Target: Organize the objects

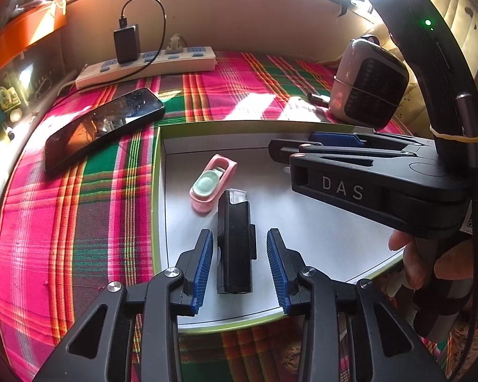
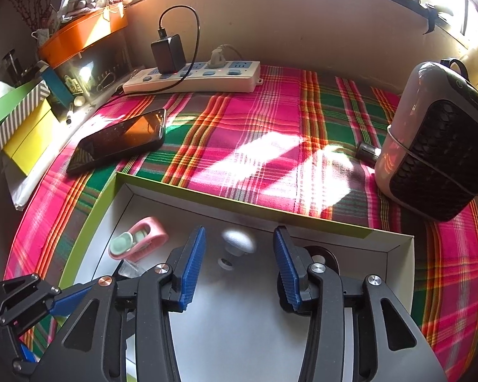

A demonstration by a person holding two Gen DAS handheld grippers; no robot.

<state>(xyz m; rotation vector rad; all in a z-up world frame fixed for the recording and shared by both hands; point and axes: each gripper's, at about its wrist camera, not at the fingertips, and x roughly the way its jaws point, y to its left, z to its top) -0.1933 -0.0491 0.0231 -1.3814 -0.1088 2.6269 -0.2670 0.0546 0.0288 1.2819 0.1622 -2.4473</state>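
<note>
A shallow white box with a green rim [image 1: 157,191] [image 2: 239,205] lies on the plaid cloth. In it lie a black rectangular device with a clear end [image 1: 234,245] and a pink and mint case [image 1: 212,183] [image 2: 137,242]. My left gripper [image 1: 239,265] is open, its blue pads on either side of the black device, not touching it. My right gripper [image 2: 239,264] is open and empty over the box; a small white round knob [image 2: 239,242] lies between its fingertips. The right gripper also shows in the left wrist view [image 1: 299,149].
A black phone [image 1: 102,127] [image 2: 118,140] lies left of the box. A white power strip with a black charger [image 1: 146,65] [image 2: 191,76] sits at the back wall. A grey-black speaker-like unit [image 1: 368,86] [image 2: 436,156] stands at right. Boxes and clutter [image 2: 32,121] crowd the left edge.
</note>
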